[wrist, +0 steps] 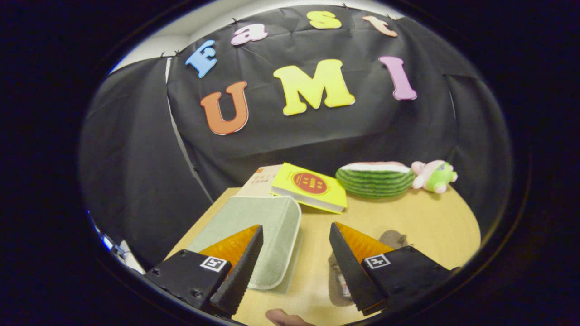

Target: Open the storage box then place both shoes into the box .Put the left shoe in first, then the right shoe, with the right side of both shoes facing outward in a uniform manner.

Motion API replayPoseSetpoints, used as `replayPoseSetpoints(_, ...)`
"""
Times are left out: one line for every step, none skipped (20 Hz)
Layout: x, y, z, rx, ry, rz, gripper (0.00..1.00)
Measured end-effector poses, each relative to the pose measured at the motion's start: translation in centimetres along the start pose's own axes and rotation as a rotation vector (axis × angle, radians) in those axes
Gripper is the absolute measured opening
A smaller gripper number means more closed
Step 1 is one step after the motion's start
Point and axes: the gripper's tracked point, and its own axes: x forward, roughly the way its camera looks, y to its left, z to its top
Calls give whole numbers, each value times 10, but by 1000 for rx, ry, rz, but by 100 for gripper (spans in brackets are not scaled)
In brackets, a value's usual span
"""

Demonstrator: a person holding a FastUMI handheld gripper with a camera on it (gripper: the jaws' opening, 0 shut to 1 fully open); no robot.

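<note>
Gripper (296,225) held released above a wooden table (421,226), fingers spread wide, clasping nothing, bare tabletop in the gap between them. Seen from the gripper view: pale green storage box (267,213) lying flat just ahead of the left finger, partly hidden behind that fingertip, rounded near corner poking into the gap. Looks shut, lid not yet lifted, so opening judged to be the step in hand. Long axis running away from the gripper, roughly in line with the left finger, near edge lying low beside that finger, right-hand long edge facing the gap. Sits left of the tool's midline, therefore; next move likely calls for a shift leftward and downward to catch an edge, though which edge opens cannot be told. Greyish-brown shape (393,237) touching the right finger's far side, more of it showing dimly beside the finger's inner edge; possibly a shoe, too hidden to say. Beyond the box, a yellow book (312,185) resting on a beige book (260,179), well clear of the fingertips. Further right along the table's back, a watermelon plush (375,180) with a pink-and-green plush toy (435,175) touching its end. Fingertip of a person (285,318) just below the gap.
</note>
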Motion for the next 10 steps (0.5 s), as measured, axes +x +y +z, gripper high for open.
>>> replayPoseSetpoints(11,-8,-5,14,29,8,94)
replayPoseSetpoints(21,-13,-8,15,48,20,94)
replayPoseSetpoints(33,-17,-11,9,66,40,94)
replayPoseSetpoints(43,-16,-16,14,87,78,94)
replayPoseSetpoints(52,-13,-19,34,107,137,94)
replayPoseSetpoints(60,-10,-22,67,130,193,94)
replayPoseSetpoints(66,-6,-22,109,147,250,94)
replayPoseSetpoints(73,-5,-24,151,169,293,94)
replayPoseSetpoints(82,-8,-25,193,187,314,94)
replayPoseSetpoints(91,-9,-24,229,198,342,94)
